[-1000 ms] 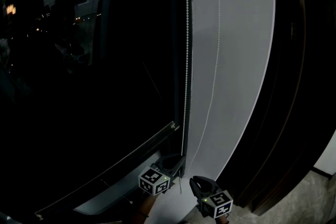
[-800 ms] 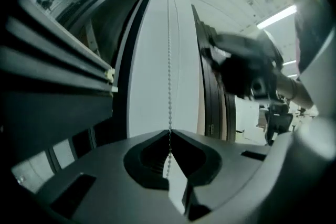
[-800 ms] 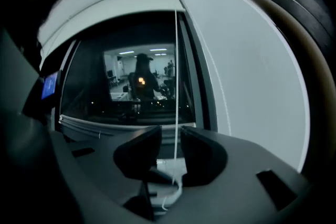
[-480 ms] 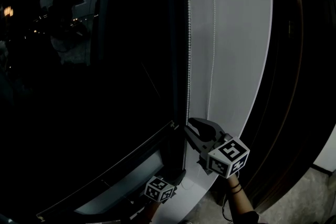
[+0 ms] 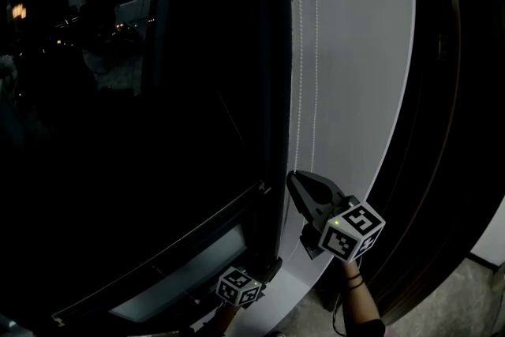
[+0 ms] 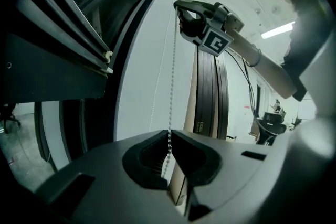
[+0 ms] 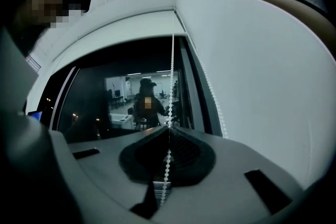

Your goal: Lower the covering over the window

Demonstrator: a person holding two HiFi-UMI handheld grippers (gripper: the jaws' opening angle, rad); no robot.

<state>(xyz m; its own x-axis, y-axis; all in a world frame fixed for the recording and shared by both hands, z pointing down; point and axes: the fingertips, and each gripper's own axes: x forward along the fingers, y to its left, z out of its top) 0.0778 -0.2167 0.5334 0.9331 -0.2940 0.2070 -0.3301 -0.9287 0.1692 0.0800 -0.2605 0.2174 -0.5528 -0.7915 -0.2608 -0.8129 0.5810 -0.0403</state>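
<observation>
Right hand-held gripper [image 5: 294, 176], jaws just closed on the vertical white beaded cord [image 5: 299, 75], sits at 12 o'clock from the left hand-held gripper [image 6: 169, 132], also clamping it.

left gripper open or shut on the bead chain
Shut on it: the left gripper has its jaws together, with the bead chain pinched between them.

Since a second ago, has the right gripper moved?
Yes. The right gripper went up the white wall, from below the window frame's lower corner to about level with it. Its jaws have just closed on the bead chain.
</observation>
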